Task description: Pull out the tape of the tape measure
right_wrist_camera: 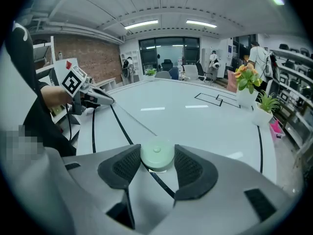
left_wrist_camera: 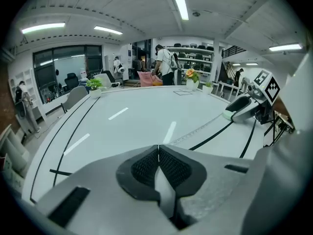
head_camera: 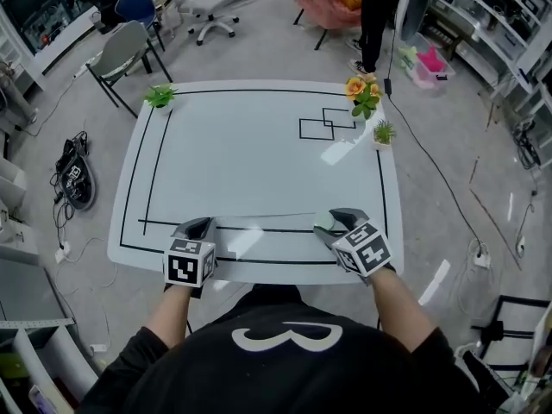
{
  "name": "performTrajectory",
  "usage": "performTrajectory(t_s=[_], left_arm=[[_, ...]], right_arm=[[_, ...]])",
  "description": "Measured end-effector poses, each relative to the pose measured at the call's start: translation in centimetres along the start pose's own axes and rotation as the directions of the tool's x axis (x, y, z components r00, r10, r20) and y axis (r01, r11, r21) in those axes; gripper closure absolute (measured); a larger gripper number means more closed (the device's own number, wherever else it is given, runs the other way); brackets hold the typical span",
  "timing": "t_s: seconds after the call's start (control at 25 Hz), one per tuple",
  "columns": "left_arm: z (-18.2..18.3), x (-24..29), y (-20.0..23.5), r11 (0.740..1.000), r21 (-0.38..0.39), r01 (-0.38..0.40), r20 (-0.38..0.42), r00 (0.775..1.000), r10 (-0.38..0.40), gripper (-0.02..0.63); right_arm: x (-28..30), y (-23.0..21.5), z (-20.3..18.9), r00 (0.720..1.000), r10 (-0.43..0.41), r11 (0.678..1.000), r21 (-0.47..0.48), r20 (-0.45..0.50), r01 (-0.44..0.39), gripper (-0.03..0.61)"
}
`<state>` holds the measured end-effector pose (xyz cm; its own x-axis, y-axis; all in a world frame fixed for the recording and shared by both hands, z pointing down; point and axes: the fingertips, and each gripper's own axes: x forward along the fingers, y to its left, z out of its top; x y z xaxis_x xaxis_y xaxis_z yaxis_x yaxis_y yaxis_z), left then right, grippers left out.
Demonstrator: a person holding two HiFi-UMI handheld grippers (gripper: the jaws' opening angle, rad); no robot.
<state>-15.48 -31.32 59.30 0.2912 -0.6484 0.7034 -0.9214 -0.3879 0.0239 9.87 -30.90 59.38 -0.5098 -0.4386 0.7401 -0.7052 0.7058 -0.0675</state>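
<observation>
My right gripper (right_wrist_camera: 157, 164) is shut on a round pale-green tape measure (right_wrist_camera: 157, 154), which sits squeezed between both pads just above the white table (head_camera: 259, 162). It also shows in the head view as the tape measure (head_camera: 324, 222) at the front right. A thin tape (head_camera: 263, 219) runs out of it leftward, low over the table, to my left gripper (head_camera: 201, 228). The left gripper (left_wrist_camera: 157, 155) has its pads pressed together on the tape's end. From there the tape (left_wrist_camera: 200, 129) stretches to the right gripper (left_wrist_camera: 234, 114). Seen from the right, the tape (right_wrist_camera: 132, 117) leads to the left gripper (right_wrist_camera: 106, 101).
Black lines (head_camera: 155, 171) mark a frame on the table. A small green plant (head_camera: 160, 97) stands at the far left corner, orange flowers (head_camera: 360, 93) and another small plant (head_camera: 383, 133) at the far right. Chairs (head_camera: 125, 54) and a standing person (head_camera: 375, 15) are beyond the table.
</observation>
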Motion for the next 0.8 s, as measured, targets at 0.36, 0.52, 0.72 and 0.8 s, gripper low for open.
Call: performTrajectory(t_s=[0.36,0.52,0.72,0.8], left_arm=[[-0.3,0.2,0.0,0.998,0.052,-0.026,-0.034,0.999,0.028,0.587],[-0.2,-0.1,0.5,1.0,0.01,-0.016,-0.031,0.999,0.016,0.499],[0.3,-1.3,0.3,0.998,-0.056,0.033,-0.007,0.999,-0.034,0.44],[1.4,-2.3,-0.3,0.996,-0.07,0.053,0.043,0.998,-0.05,0.439]], right_arm=[[0.2,0.0,0.1,1.0,-0.017,1.0,-0.023,-0.002,0.017,0.357],[-0.4,-0.1,0.6,0.999,-0.009,1.0,-0.009,0.032,0.009,0.354],[-2.4,0.1,1.7,0.994,0.011,0.999,0.05,0.109,-0.016,0.354],[-3.5,0.4,2.6,0.986,0.019,0.997,0.07,0.164,-0.031,0.356]])
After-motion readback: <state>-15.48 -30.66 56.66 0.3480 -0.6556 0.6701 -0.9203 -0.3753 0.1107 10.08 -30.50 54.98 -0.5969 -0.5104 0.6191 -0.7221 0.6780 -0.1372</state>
